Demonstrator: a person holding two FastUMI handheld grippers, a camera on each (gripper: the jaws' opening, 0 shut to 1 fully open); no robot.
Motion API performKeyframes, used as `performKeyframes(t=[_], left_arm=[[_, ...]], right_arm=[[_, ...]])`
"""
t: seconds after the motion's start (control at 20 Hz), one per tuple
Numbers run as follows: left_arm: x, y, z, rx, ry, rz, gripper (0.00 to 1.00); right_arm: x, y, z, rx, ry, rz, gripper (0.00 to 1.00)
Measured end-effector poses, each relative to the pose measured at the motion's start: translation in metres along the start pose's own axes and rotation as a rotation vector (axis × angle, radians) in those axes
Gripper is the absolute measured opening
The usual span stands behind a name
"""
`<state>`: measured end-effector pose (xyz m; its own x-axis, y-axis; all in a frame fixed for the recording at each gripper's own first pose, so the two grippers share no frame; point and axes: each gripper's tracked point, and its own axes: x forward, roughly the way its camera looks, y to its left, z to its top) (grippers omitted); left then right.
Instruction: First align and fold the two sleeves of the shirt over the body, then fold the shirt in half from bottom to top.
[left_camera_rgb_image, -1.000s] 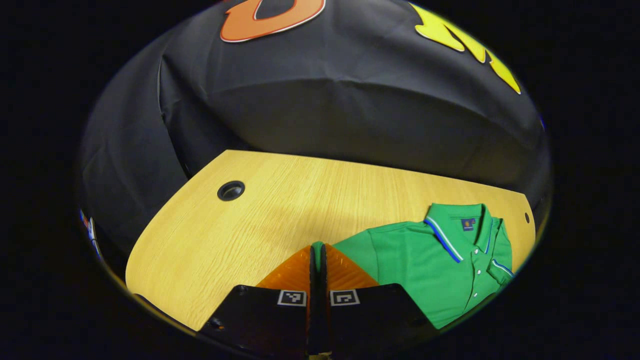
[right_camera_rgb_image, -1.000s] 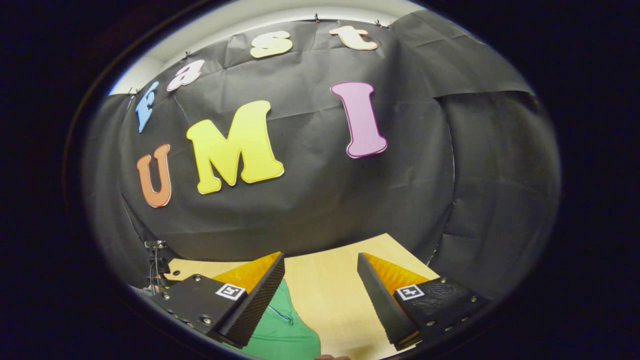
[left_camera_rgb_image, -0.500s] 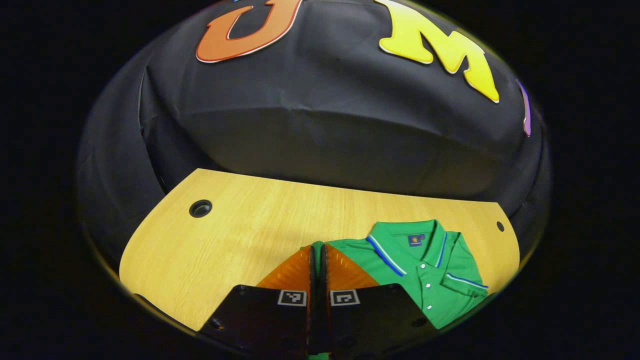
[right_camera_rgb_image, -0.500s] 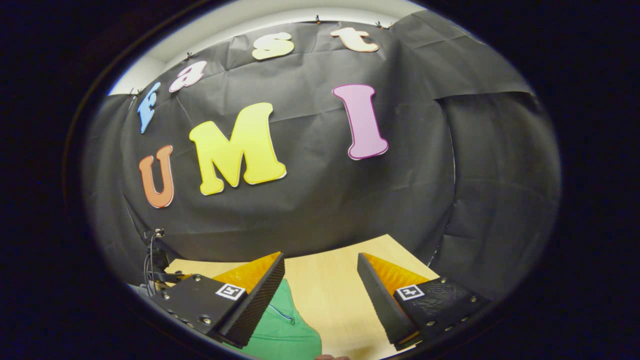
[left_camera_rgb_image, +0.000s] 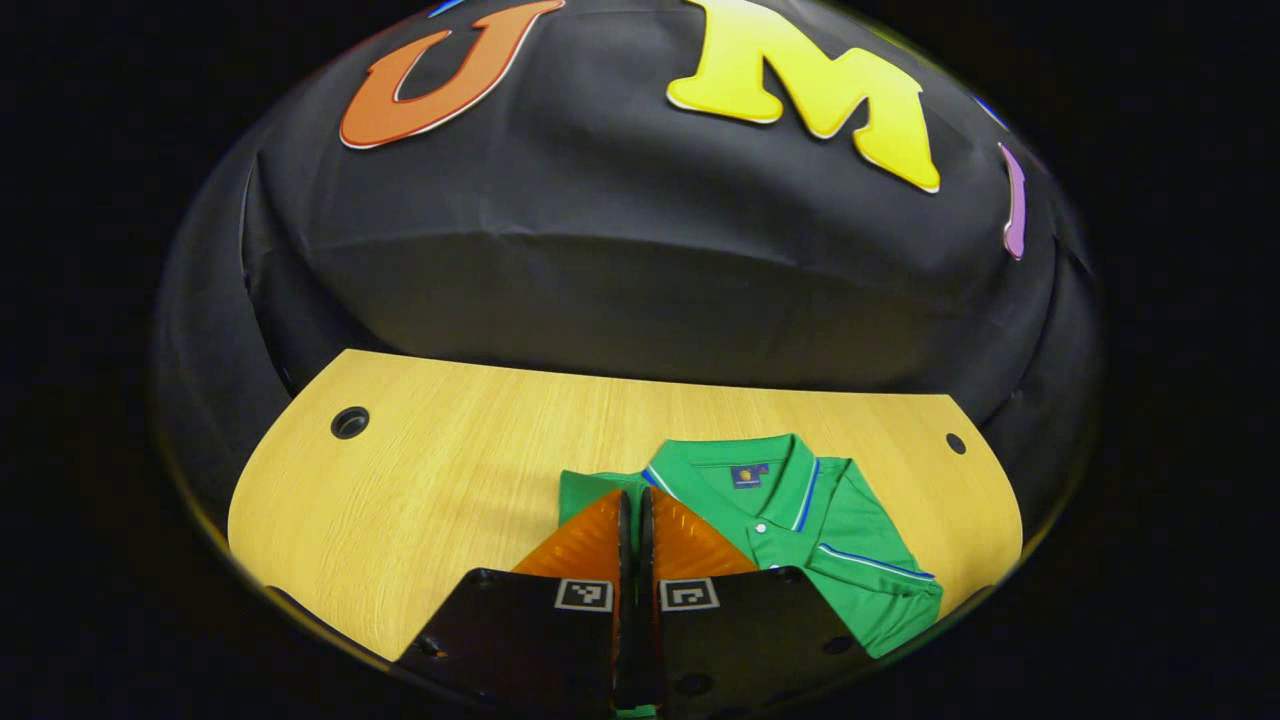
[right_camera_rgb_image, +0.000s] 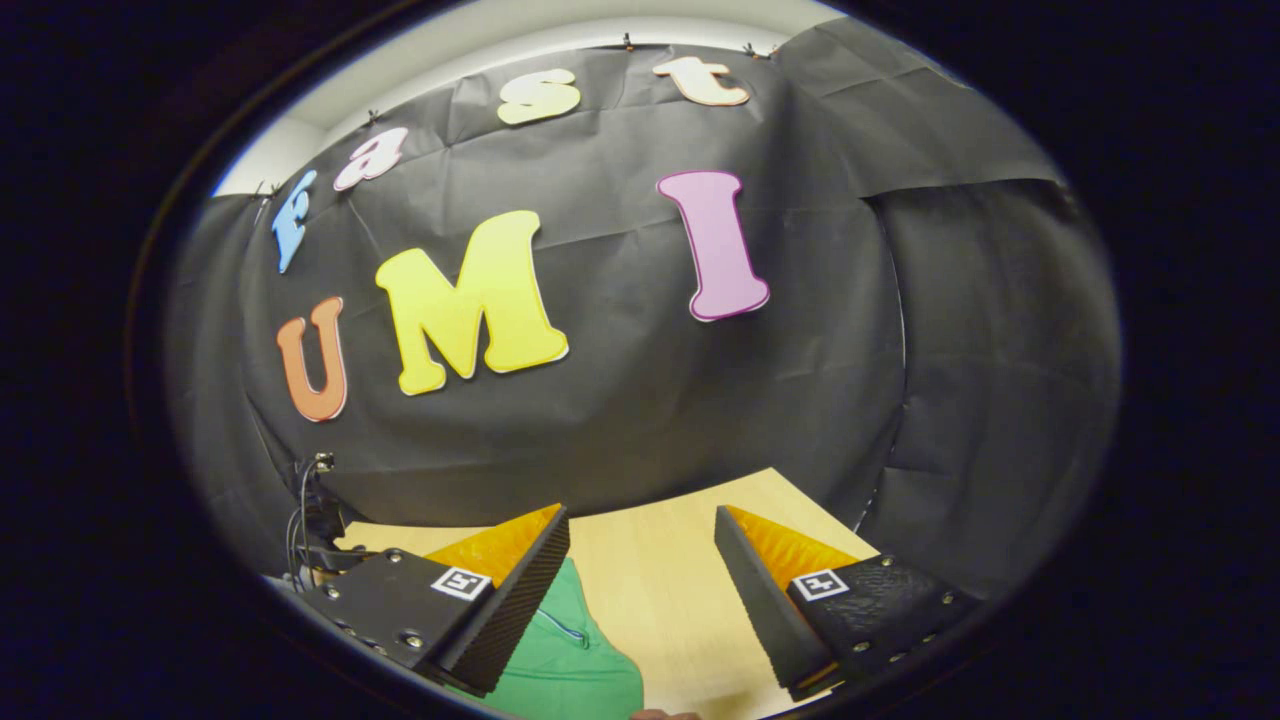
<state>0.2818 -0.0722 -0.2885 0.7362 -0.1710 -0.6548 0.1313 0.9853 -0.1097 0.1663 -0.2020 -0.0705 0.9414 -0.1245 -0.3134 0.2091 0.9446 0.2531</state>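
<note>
- L gripper (left_camera_rgb_image: 634, 505) is pinching shut w/ green shirt (left_camera_rgb_image: 800, 530) cloth showing between its fingers at the tip; looks like a sleeve or edge, can't tell which.
- Shirt is lying collar (left_camera_rgb_image: 745, 470) up on the wooden table (left_camera_rgb_image: 450, 480), toward the back.
- R gripper (right_camera_rgb_image: 640, 560) is hanging open, apart from the cloth.
- Advice: be carrying the pinched cloth low, laying it square over the body, releasing only once flat.

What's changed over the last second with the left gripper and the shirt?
The left gripper stayed shut on green fabric and swung, so the shirt moved from the view's right edge toward centre, behind the fingers. The right gripper stayed open and nearly still above the table.
</note>
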Motion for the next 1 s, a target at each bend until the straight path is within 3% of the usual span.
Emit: performKeyframes(t=[0.55,0.85,0.9,1.0], left_arm=[[-0.011,-0.051,-0.033,0.065,0.041,-0.084,0.04],[-0.006,-0.052,-0.038,0.092,0.042,-0.076,0.04],[-0.001,-0.054,-0.040,0.101,0.041,-0.089,0.07],[-0.004,-0.055,-0.035,0.120,0.025,-0.097,0.33]], right_arm=[[-0.008,-0.003,-0.005,0.017,0.007,-0.002,0.94],[-0.009,-0.005,-0.006,0.011,0.010,-0.003,0.93],[-0.008,-0.005,-0.007,0.013,0.010,-0.005,0.93],[-0.008,-0.006,-0.008,0.022,0.013,-0.005,0.93]])
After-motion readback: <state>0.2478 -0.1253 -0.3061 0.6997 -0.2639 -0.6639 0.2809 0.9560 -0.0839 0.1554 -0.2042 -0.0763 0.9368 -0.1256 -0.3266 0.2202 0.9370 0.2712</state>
